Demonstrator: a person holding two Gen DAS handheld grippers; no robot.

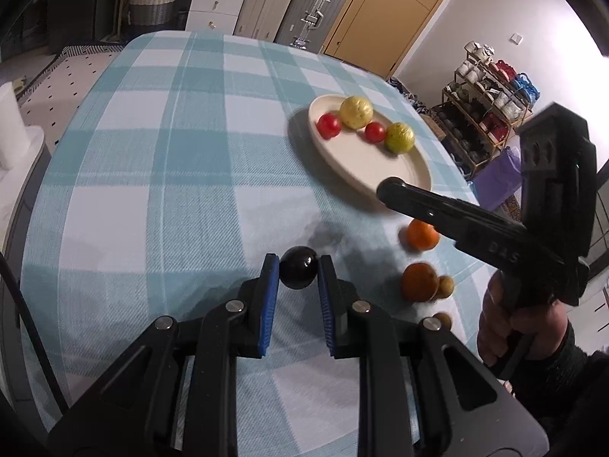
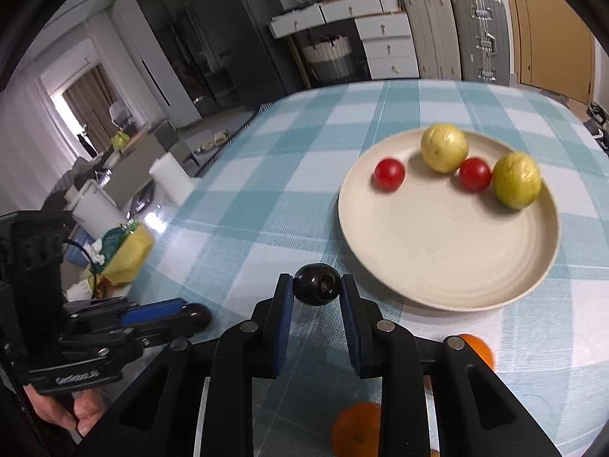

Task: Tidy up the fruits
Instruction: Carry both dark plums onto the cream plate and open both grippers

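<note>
Each gripper pinches a dark round plum: the left gripper (image 1: 298, 274) holds one plum (image 1: 298, 272), the right gripper (image 2: 317, 291) another (image 2: 317, 289), both near the round cream plate (image 2: 437, 251) on the checked tabletop (image 1: 152, 152).

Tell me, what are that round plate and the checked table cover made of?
The plate looks like matte cream plastic or a fibre composite: dull, faintly speckled, no glassy shine, though ceramic can't be excluded. The table cover looks like woven cotton-type cloth: visible diagonal weave, soft wrinkles, no gloss.

Silver suitcase (image 1: 318, 9), woven basket (image 1: 154, 2), yellow door (image 1: 396, 7), shoe rack (image 1: 491, 114)
</note>
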